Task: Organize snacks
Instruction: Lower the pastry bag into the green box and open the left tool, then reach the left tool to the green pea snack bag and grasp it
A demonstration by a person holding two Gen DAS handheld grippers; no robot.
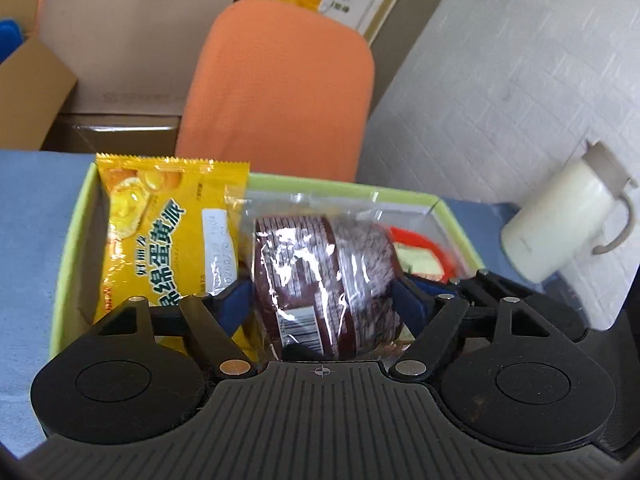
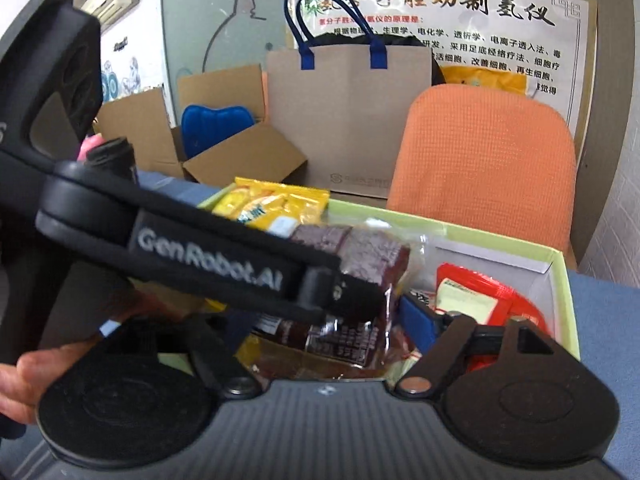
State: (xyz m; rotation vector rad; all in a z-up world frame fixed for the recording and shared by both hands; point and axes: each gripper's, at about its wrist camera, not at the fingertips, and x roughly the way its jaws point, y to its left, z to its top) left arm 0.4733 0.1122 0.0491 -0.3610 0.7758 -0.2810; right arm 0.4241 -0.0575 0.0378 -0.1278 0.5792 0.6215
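**Snacks stand in the green box, both grippers over it**

From the left wrist we look down into a pale green box [image 1: 72, 216] on a blue tabletop [image 1: 28, 208]. A yellow egg-yolk pie packet [image 1: 160, 232] stands upright against the box's left wall. Just beside it, in the middle, sits a dark red-brown cake in clear wrap [image 1: 324, 276], and a red packet [image 1: 420, 252] lies at the right end. The left gripper [image 1: 324, 300] has its blue pads [image 1: 236, 300] on either side of the brown cake; the fingers are spread and look released, though we cannot tell whether a pad grazes the wrap. A cream mug [image 1: 560, 220] stands on the table right of the box, and an orange chair back [image 1: 280, 92] rises behind it.

From the right wrist, the same box [image 2: 564, 280] lies ahead, with the yellow packet [image 2: 276, 204] at the far left, the brown cake [image 2: 372, 256] in the middle and the red packet [image 2: 492, 300] on the right. The left gripper's body [image 2: 208, 264] crosses the view and hides the right gripper's left finger. Only the right blue pad [image 2: 418, 318] shows, near the cake's wrap; the right gripper [image 2: 332, 332] appears spread, gripping nothing. A hand [image 2: 24, 380] shows at the lower left. Behind stand a paper bag [image 2: 348, 120] and a cardboard box [image 2: 224, 152].
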